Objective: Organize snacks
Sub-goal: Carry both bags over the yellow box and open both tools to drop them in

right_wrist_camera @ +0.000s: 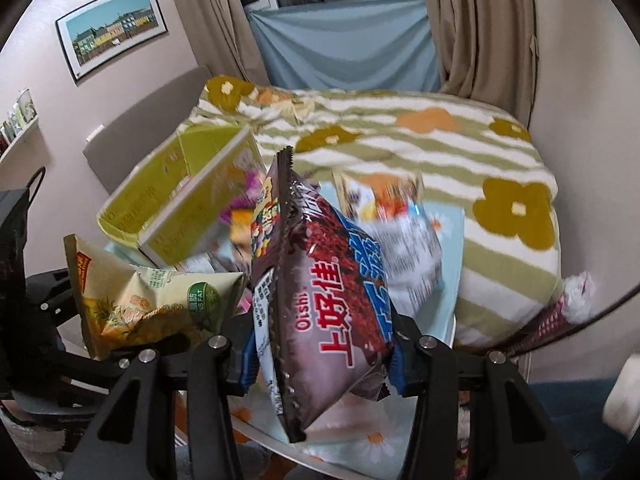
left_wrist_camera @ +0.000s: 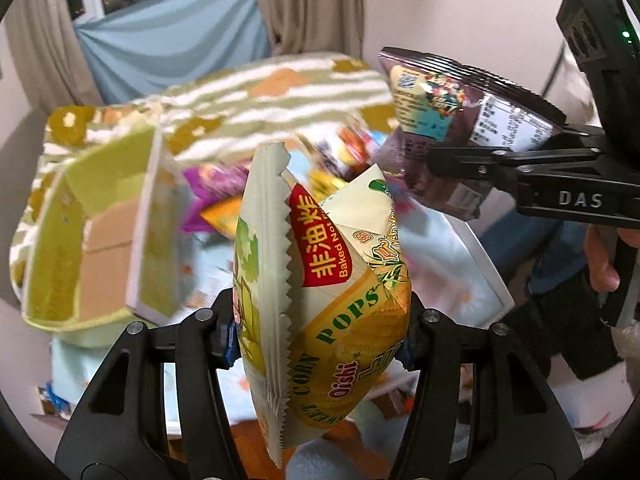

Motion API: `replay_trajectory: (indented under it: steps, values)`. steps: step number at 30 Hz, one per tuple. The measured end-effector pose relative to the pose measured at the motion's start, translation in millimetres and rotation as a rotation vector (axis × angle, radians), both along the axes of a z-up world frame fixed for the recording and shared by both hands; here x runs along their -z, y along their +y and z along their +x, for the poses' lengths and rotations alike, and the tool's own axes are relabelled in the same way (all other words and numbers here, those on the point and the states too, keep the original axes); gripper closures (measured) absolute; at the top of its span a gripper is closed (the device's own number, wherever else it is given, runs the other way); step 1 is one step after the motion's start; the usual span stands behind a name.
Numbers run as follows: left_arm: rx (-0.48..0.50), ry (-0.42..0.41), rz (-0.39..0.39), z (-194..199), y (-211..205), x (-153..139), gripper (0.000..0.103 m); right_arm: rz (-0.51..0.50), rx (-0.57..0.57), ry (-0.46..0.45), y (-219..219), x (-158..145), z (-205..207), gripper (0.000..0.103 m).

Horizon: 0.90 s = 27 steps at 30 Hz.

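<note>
- Left tongs (left_wrist_camera: 320,332) pinching the corn pops bag (left_wrist_camera: 320,300), raised over the bed (left_wrist_camera: 280,92).
- Right tongs (right_wrist_camera: 320,360) pinching the brown Oishi bag (right_wrist_camera: 320,300), aloft beside the green box (right_wrist_camera: 180,200).

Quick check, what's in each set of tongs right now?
Left tongs: shut on the yellow corn pops bag.
Right tongs: shut on the dark brown Oishi bag.

Home bedroom: flowered bedding (right_wrist_camera: 460,148), curtains (right_wrist_camera: 484,28), framed picture (right_wrist_camera: 112,28)
</note>
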State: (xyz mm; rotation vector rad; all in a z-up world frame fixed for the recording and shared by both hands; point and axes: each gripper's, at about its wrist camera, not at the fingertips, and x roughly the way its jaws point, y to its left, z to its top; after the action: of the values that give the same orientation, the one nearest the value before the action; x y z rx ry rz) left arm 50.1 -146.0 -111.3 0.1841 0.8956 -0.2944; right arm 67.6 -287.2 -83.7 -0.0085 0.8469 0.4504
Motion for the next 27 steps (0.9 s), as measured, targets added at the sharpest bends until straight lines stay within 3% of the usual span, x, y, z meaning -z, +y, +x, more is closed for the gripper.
replay_trajectory:
  steps: [7, 15, 22, 27]
  values:
    - [-0.064, -0.072, -0.008, 38.0, 78.7, -33.6, 0.048, -0.003, -0.035, -0.076, 64.3, -42.2, 33.7, 0.057]
    - [-0.113, -0.074, -0.002, 101.2, 188.4, -45.1, 0.048, 0.024, -0.046, -0.091, 165.1, -55.8, 93.3, 0.057]
    - [-0.16, -0.006, -0.002, 176.4, 272.4, -17.7, 0.048, 0.047, -0.013, -0.044, 241.9, -41.4, 141.1, 0.057]
    - [-0.152, 0.044, 0.016, 216.9, 295.7, 14.8, 0.047, 0.056, 0.02, 0.009, 275.3, -22.0, 165.8, 0.057]
